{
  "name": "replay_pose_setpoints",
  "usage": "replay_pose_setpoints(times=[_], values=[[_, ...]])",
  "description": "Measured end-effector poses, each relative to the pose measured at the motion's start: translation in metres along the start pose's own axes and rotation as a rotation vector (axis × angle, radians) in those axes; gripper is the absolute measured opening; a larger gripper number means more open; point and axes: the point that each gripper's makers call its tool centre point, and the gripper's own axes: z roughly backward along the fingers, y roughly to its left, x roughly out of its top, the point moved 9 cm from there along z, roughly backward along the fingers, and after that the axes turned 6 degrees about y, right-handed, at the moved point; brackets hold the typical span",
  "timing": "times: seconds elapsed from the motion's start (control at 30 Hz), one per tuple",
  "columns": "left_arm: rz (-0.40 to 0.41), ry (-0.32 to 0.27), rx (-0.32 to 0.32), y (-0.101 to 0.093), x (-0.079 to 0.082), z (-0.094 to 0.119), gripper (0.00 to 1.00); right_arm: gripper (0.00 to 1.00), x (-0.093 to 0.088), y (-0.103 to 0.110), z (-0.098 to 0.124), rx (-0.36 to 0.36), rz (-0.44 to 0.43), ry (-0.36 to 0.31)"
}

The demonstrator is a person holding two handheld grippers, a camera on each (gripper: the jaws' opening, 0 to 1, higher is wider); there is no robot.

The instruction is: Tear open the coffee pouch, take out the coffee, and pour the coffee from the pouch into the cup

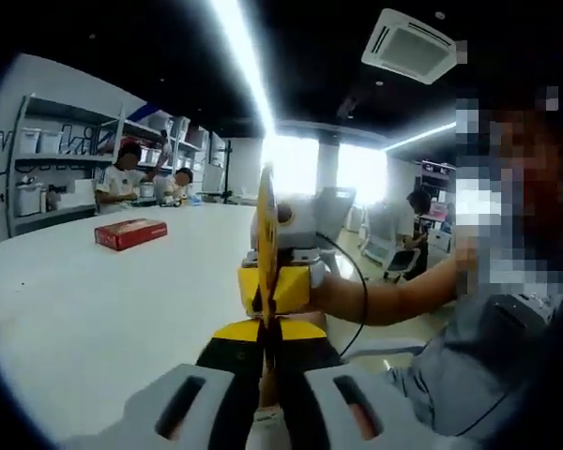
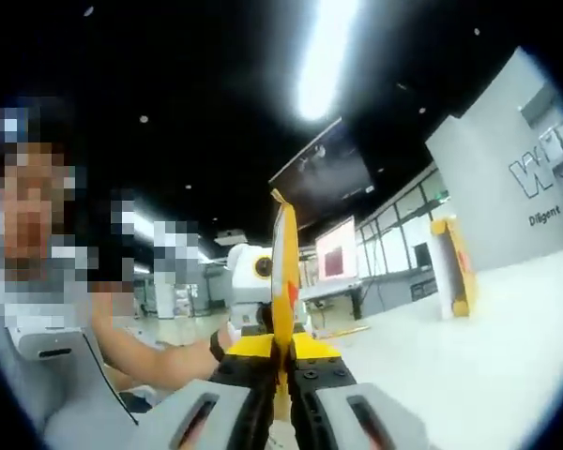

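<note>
**Both grippers clamped on the coffee pouch, held edge-on above the table**

Left gripper (image 1: 267,361): jaws closed together, nothing but the thin yellow pouch edge between them. The coffee pouch (image 1: 266,246) stands up from the jaw tips, seen almost exactly edge-on, so it reads as a narrow yellow strip. No print or tear line legible from this angle.

Right gripper (image 2: 283,370): same story, jaws pressed shut on the pouch (image 2: 283,272), which rises as a thin yellow blade with a bit of red on its face. Top corner sticks up past the jaws.

Each gripper shows up in the other's view just behind the pouch: the right one (image 1: 283,281) in the left gripper view, with yellow jaw parts meeting the pouch, and the left one (image 2: 263,345) in the right gripper view. So the two are facing each other, pinching the pouch from opposite sides. Whether the pouch is already torn: cannot tell.

The person's forearm (image 1: 394,295) runs in from the right behind the right gripper; the other forearm (image 2: 150,361) comes in from the left in the right gripper view.

Surroundings:
- white table (image 1: 103,309) below and to the left of the pouch
- red box (image 1: 129,232) lying flat on it, well apart from the grippers
- yellow carton (image 2: 453,265) standing upright on the table, well apart
- people seated at shelving (image 1: 52,164) at the far side of the room
- ceiling light strip (image 1: 244,56) overhead
</note>
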Motion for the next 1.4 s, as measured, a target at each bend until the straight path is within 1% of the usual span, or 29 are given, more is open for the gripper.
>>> replay_pose_setpoints(times=[0.13,0.2,0.27,0.37,0.47,0.7,0.73,0.77,0.87,1.13,1.23,1.33,1.4], values=[[0.011,0.007,-0.014,-0.0004,0.0016,0.0006,0.05,0.05,-0.0011,0.0006,-0.0018,0.007,-0.002,-0.008],[-0.005,0.003,-0.014,-0.0045,0.0013,0.0003,0.04,0.05,0.0003,0.0004,-0.0012,0.021,-0.019,-0.007],[-0.026,-0.003,-0.001,-0.0066,0.0022,0.0,0.04,0.06,0.0015,0.0002,-0.0006,0.035,-0.036,-0.004],[-0.044,-0.006,0.007,-0.0064,0.0036,0.0,0.04,0.07,0.0045,0.0031,0.0003,0.041,-0.014,0.0],[-0.047,-0.008,0.006,-0.004,0.0049,0.0013,0.03,0.08,0.0079,0.0029,0.0036,0.036,-0.008,-0.023],[-0.027,0.005,0.004,-0.0039,0.0026,0.0001,0.04,0.07,0.0053,0.0019,0.005,0.021,-0.016,-0.021],[-0.02,0.006,-0.001,-0.0044,0.0025,-0.0001,0.04,0.06,0.0051,0.0023,0.0049,0.021,-0.018,-0.019],[0.005,0.007,-0.019,-0.0045,0.0029,0.0,0.04,0.06,0.0052,0.0034,0.0053,0.027,-0.019,-0.016],[-0.013,0.0,-0.012,-0.0028,0.0038,0.0,0.06,0.06,0.0066,0.0021,0.0064,0.021,-0.004,-0.018],[-0.016,-0.003,-0.018,-0.0031,0.0057,-0.0027,0.08,0.06,0.0051,0.0009,0.0078,0.025,-0.009,-0.015],[-0.012,-0.003,-0.024,-0.0026,0.0076,-0.003,0.05,0.06,0.0051,0.0022,0.007,0.026,-0.005,-0.013],[-0.057,-0.01,-0.006,-0.003,0.0081,-0.0023,0.03,0.07,0.0068,0.0017,0.007,0.022,0.004,-0.007],[-0.064,-0.014,-0.004,-0.0049,0.008,-0.0021,0.03,0.07,0.0082,0.0022,0.0067,0.031,0.015,-0.006]])
